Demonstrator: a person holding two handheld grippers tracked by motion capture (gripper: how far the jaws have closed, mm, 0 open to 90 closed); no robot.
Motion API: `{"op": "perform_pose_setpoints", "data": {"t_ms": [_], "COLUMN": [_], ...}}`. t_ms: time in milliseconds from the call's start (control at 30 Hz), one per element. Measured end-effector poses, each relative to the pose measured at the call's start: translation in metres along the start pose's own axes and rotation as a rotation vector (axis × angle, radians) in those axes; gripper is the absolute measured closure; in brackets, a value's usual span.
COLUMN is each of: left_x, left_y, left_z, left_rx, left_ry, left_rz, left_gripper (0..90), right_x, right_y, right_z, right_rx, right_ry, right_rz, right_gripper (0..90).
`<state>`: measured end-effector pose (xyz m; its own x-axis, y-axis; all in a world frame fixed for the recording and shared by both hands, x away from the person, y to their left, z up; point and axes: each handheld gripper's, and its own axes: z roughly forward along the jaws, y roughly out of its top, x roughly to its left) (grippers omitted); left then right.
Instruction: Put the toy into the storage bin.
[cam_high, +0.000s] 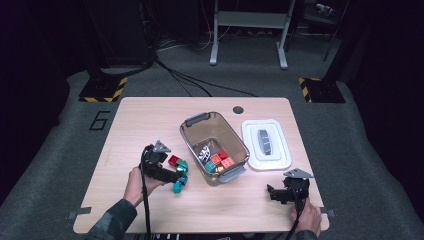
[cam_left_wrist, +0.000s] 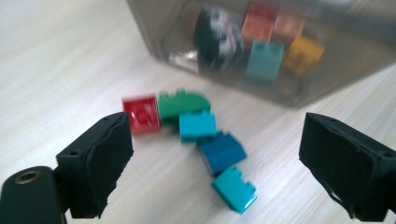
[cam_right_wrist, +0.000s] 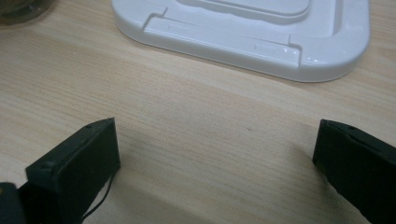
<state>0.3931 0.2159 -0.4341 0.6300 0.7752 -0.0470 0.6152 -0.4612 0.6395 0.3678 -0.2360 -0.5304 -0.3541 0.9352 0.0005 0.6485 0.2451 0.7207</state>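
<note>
A short curved row of toy bricks lies on the wooden table (cam_high: 130, 130), just left of a clear grey bin (cam_high: 189, 141). The row runs from a red brick (cam_left_wrist: 142, 113) through a green one (cam_left_wrist: 182, 103), a cyan one (cam_left_wrist: 197, 125) and a blue one (cam_left_wrist: 222, 151) to a teal one (cam_left_wrist: 234, 189). My left gripper (cam_left_wrist: 217, 140) hovers low over this row, open, with the bricks between its jaws. In the high view the left gripper (cam_high: 175, 176) sits beside the red brick (cam_high: 173, 160). My right gripper (cam_right_wrist: 219, 140) is open over bare wood; the right gripper (cam_high: 272, 194) is at the table's front right.
The bin (cam_left_wrist: 299, 88) holds several bricks in red, orange, yellow and teal, plus a dark patterned piece. Its white lid (cam_high: 250, 150) lies flat to the bin's right, and the lid (cam_right_wrist: 243, 32) is just beyond my right jaws. Cables and a stand's legs are on the floor behind.
</note>
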Motion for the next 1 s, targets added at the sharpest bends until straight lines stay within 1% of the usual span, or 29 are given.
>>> {"op": "perform_pose_setpoints", "data": {"t_ms": [33,67,100,133,167,200,233,267,300,333,400,433,467,533,567,600,633,667,733,767,900,1000], "left_x": [0.000,-0.001,-0.001,-0.002,-0.004,-0.005,-0.006,-0.006,-0.007,-0.006,-0.006,-0.006,-0.005,-0.004,-0.003,-0.002,-0.002,0.001,0.002,0.003,0.004,0.004], "left_y": [0.000,-0.006,-0.012,-0.017,-0.022,-0.027,-0.031,-0.034,-0.037,-0.040,-0.043,-0.044,-0.045,-0.047,-0.047,-0.047,-0.048,-0.050,-0.051,-0.051,-0.051,-0.050], "left_z": [0.000,0.005,0.010,0.016,0.022,0.026,0.030,0.034,0.036,0.040,0.042,0.042,0.042,0.040,0.039,0.038,0.038,0.037,0.036,0.036,0.035,0.035], "left_rx": [0.000,0.010,0.018,0.026,0.030,0.043,0.058,0.072,0.077,0.075,0.071,0.071,0.071,0.066,0.063,0.067,0.063,0.067,0.066,0.068,0.072,0.069], "left_ry": [0.000,0.009,0.004,0.004,0.016,0.014,0.005,-0.003,-0.002,-0.005,-0.019,-0.033,-0.036,-0.037,-0.047,-0.047,-0.042,-0.036,-0.038,-0.031,-0.031,-0.028], "left_rz": [0.000,0.003,-0.010,-0.018,-0.020,-0.016,-0.021,-0.021,-0.026,-0.028,-0.047,-0.052,-0.048,-0.035,-0.039,-0.038,-0.039,-0.039,-0.051,-0.041,-0.034,-0.039], "left_gripper": [9.3,9.3,9.4,12.0,12.0,17.2,17.2,21.0,24.1,24.1,29.7,32.9,37.5,48.2,53.7,54.3,57.2,67.2,66.8,67.0,67.6,67.8], "right_x": [0.000,0.000,0.000,0.000,0.000,0.000,0.000,0.000,0.000,0.000,0.000,0.000,0.000,0.000,0.000,0.000,0.000,0.000,0.000,0.000,0.000,0.000], "right_y": [0.000,0.000,0.000,0.000,0.000,0.000,0.000,0.000,0.000,0.000,0.000,0.000,0.000,0.000,0.000,0.000,0.000,0.000,0.000,0.000,0.000,0.000], "right_z": [0.000,0.000,0.000,0.000,0.000,0.000,0.000,0.000,0.000,0.000,0.000,0.000,0.000,0.000,0.000,0.000,0.000,0.000,0.000,0.000,0.000,0.000], "right_rx": [0.000,0.000,0.000,0.000,0.000,0.000,0.000,0.000,0.000,0.000,0.000,0.000,0.000,0.000,0.000,0.000,0.000,0.000,0.000,0.000,0.000,0.000], "right_ry": [0.000,0.000,0.000,0.000,0.000,0.000,0.000,0.000,0.000,0.000,0.000,0.000,0.000,0.000,0.000,0.000,0.000,0.000,0.000,0.000,0.000,0.000], "right_rz": [0.000,0.000,0.000,0.000,0.000,0.000,0.000,0.000,0.000,0.000,0.000,0.000,0.000,0.000,0.000,0.000,0.001,0.001,0.000,0.000,0.000,0.000], "right_gripper": [0.0,0.0,0.0,0.0,0.0,0.0,0.0,0.0,0.0,0.0,0.0,0.0,0.0,0.0,0.0,0.0,0.0,0.0,0.0,0.0,0.0,0.0]}}
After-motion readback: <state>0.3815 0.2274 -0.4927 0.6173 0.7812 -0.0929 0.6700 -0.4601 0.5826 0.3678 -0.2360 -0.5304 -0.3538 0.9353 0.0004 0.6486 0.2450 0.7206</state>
